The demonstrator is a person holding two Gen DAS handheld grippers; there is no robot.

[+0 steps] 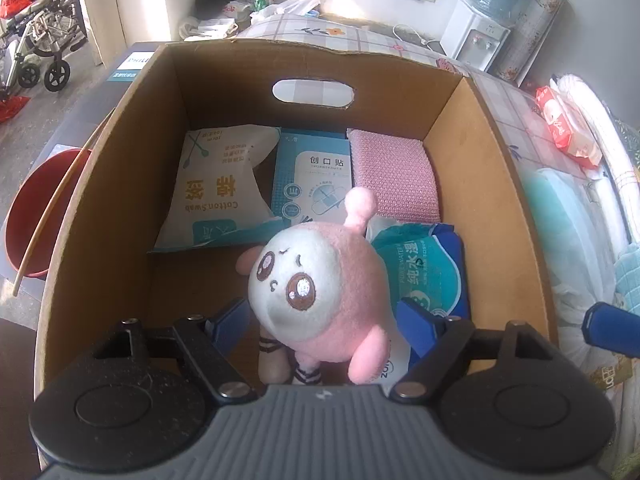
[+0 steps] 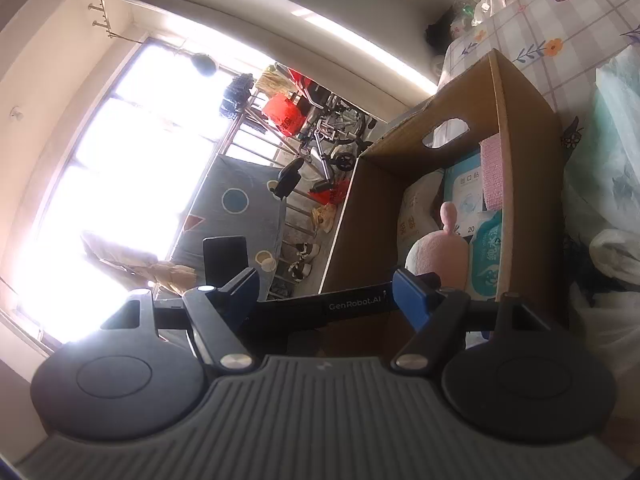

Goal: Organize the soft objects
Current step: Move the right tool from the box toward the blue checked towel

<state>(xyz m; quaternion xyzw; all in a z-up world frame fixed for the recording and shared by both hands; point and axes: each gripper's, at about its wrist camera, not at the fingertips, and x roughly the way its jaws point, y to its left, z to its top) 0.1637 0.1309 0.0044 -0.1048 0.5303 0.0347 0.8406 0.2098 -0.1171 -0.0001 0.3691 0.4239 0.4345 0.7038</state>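
A pink and white plush toy (image 1: 320,292) stands between the two blue fingers of my left gripper (image 1: 320,320), inside an open cardboard box (image 1: 120,184). The fingers stand wide, with gaps on both sides of the toy. In the box lie a cotton swab bag (image 1: 216,188), a plaster box (image 1: 316,176), a pink sponge (image 1: 394,176) and a wet wipes pack (image 1: 430,268). My right gripper (image 2: 328,292) is open and empty, held outside the box (image 2: 520,92) at its near end. The toy (image 2: 440,248) shows past its right finger.
The box stands on a table with a checked floral cloth (image 1: 516,108). A red tissue pack (image 1: 564,128) and pale cloths lie to the right. A red basin (image 1: 36,208) with a stick sits left of the box. A water dispenser (image 1: 480,36) stands behind.
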